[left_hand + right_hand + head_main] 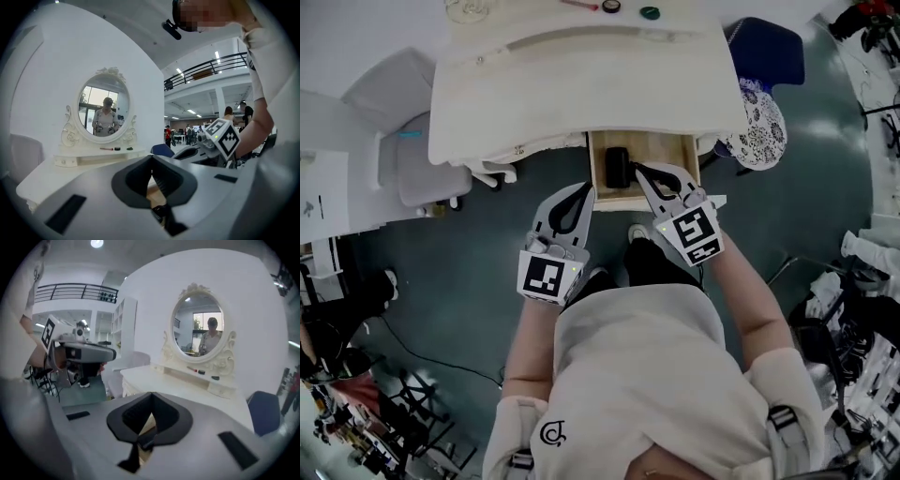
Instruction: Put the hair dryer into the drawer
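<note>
A white bench (581,84) with an oval mirror (104,110) at its back stands over the drawer (666,150), which is pulled out from under its front edge towards the person and shows a wooden floor. Left of the drawer stands a grey padded chair (422,169); right of it, a blue chair (764,52) and a patterned cushion (761,127). The left tongs (589,189) are held in front of the drawer's near left corner, clenched tip to tip with nothing between them. The right tongs (638,170) reach over the drawer's middle, likewise clenched and empty, their tips close beside the hair dryer in the head view. The hair dryer (617,167), black, lies inside the drawer in its left half, free of both tongs. Behind the drawer, at the far back of the bench top, sit a red stick (581,5), a small black round thing (611,6) and a small green one (650,13)
</note>
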